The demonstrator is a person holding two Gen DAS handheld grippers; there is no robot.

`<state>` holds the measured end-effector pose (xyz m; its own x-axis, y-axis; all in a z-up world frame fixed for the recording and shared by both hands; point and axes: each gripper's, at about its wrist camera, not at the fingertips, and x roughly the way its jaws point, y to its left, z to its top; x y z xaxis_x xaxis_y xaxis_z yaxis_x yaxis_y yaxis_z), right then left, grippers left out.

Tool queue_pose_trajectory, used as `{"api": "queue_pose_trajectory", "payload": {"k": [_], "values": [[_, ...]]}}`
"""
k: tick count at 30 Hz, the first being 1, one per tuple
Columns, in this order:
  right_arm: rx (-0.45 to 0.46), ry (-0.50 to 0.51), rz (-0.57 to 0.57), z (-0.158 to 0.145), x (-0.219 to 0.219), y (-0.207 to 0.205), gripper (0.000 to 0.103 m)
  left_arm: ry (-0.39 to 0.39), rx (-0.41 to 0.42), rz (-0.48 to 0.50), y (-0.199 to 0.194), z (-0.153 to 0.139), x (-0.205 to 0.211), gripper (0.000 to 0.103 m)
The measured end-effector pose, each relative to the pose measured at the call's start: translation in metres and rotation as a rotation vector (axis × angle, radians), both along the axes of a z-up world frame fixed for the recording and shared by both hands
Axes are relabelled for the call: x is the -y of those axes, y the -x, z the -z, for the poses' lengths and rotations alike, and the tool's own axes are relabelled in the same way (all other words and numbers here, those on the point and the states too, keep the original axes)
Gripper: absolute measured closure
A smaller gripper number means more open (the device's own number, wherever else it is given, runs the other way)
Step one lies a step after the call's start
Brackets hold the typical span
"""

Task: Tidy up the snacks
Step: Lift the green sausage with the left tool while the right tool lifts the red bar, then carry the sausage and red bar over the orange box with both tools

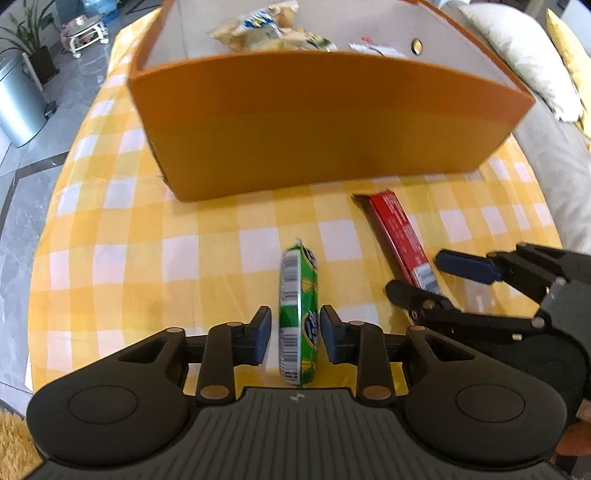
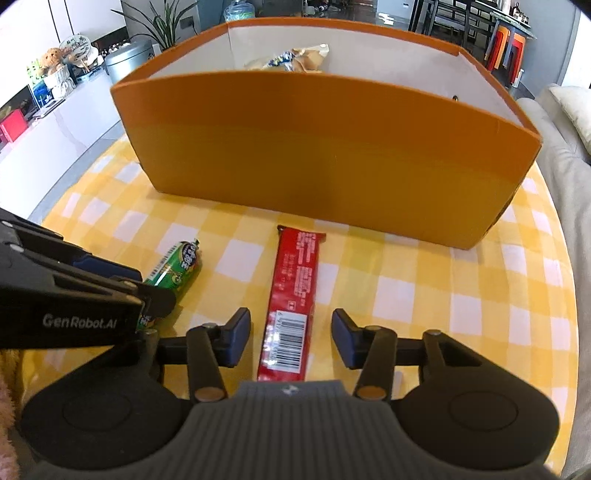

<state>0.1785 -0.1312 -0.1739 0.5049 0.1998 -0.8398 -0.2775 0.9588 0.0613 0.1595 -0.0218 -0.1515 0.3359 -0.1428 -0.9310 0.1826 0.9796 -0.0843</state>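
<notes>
From the left wrist view, my left gripper (image 1: 295, 334) has its fingers (image 1: 260, 336) set apart on either side of a green snack pack (image 1: 298, 321), which stands on its edge on the bench (image 1: 129, 266) under a yellow-and-white checked cloth. There is a thin gap between each pad and the wrapper, so I read the fingers as slightly apart and not pressing on it. The pack runs straight ahead between the fingers, its far end well past the tips.

Ahead of both pairs of fingers sits an orange box (image 1: 325, 122), open at the top, with pale snack bags (image 1: 266, 27) lying inside it near the far wall.

From the right wrist view, my right gripper (image 2: 291, 338) straddles the near end of a red snack bar (image 2: 291, 295) that lies flat on the cloth. Its fingers (image 2: 236, 338) stand clearly apart, with checked cloth showing on both sides of the wrapper, so nothing is clamped. The bar points away from the fingers toward the orange box, its far end stopping just short of the box wall.

In that same view the green pack lies to the left of my right fingers, partly hidden behind the left gripper's body. In the left view, the red bar lies to the right of the left fingers, with the right gripper's tips around its near end.
</notes>
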Motion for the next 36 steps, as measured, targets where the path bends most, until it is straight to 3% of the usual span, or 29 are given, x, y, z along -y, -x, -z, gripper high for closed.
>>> {"api": "queue_pose_trajectory", "payload": {"k": [5,8,9,18,36], "values": [[0.019,0.034,-0.012,0.004,-0.005,0.000,0.065,-0.042,0.018,0.035,0.004,0.003,0.009,0.078],[0.027,0.043,-0.024,0.005,-0.008,0.000,0.073,-0.048,0.023,0.038,0.004,0.004,0.010,0.078],[0.029,0.045,-0.031,0.004,-0.010,0.000,0.080,-0.052,0.025,0.041,0.004,0.004,0.011,0.078],[-0.019,-0.001,0.017,-0.003,0.004,0.004,0.082,-0.037,0.049,0.038,0.010,-0.007,0.011,0.079],[0.018,-0.199,0.164,-0.065,0.044,0.040,0.082,0.134,0.139,-0.062,0.026,-0.068,-0.005,0.079]]}}
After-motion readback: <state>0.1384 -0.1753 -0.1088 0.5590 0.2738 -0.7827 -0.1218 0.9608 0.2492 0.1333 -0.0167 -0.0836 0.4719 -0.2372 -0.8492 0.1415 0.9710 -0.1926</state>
